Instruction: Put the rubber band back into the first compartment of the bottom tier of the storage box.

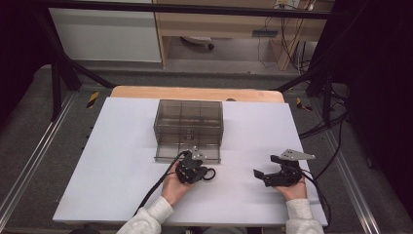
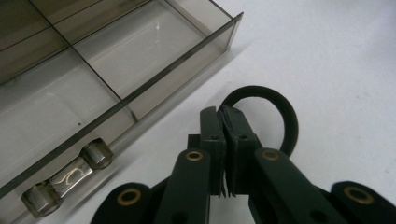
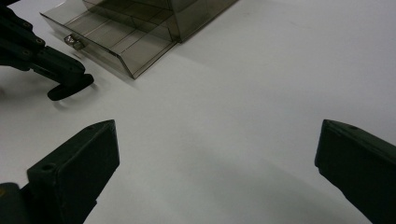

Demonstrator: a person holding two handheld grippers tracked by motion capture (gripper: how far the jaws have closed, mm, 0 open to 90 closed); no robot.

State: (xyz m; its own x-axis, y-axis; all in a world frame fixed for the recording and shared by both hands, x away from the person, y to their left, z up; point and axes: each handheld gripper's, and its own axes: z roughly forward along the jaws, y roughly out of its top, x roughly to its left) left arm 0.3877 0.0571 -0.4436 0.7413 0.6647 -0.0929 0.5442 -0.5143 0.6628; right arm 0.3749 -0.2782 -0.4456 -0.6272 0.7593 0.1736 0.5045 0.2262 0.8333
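Black hair tie (image 2: 280, 116), thin round fabric loop, matte, pinched by left tool (image 2: 223, 116), right tool (image 3: 217, 154) spread wide

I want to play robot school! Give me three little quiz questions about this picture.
1. True or false: the left gripper has its jaws closed on the black hair band.
2. The drawer of the clear box is: A) pulled out, B) pushed in.
3. Fill in: the right gripper has its jaws ____ with nothing between them.

Key: 1 true; 2 A; 3 open.
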